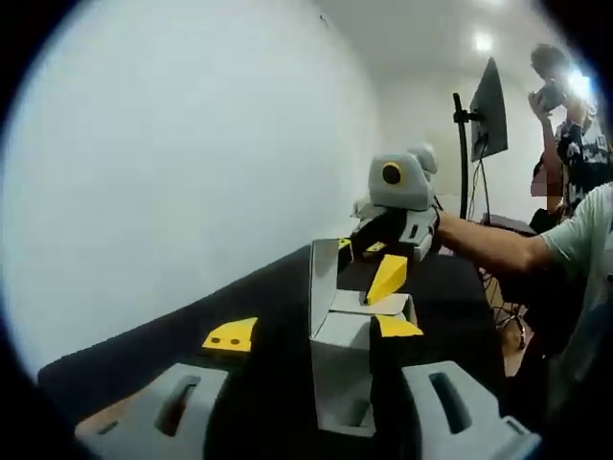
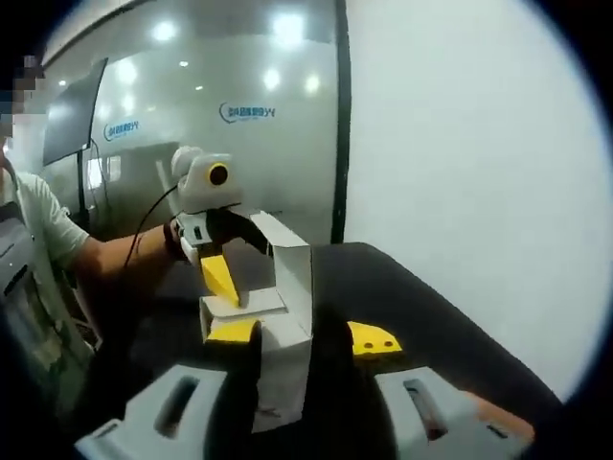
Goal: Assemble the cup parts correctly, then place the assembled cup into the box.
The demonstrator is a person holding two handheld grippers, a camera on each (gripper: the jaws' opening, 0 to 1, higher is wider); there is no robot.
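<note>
A small white cardboard box (image 1: 340, 369) stands on the black table (image 1: 259, 297) with its lid flap (image 1: 324, 273) upright. My left gripper (image 1: 314, 331) is open around it: one yellow fingertip (image 1: 397, 326) lies over the box top, the other (image 1: 230, 335) hangs apart on the wall side. From the far side, my right gripper (image 1: 366, 261) reaches in, one yellow fingertip (image 1: 388, 278) resting on the box's inner flap. In the right gripper view the box (image 2: 283, 355) sits between the jaws of my open right gripper (image 2: 305, 333). What the box holds is hidden.
A white wall (image 1: 192, 144) runs along one side of the table. A person's forearm (image 1: 488, 244) holds the right gripper. Behind are a monitor on a stand (image 1: 487, 110), another person (image 1: 575, 125) and a glass partition (image 2: 239, 115). The table edge (image 2: 498, 383) lies close.
</note>
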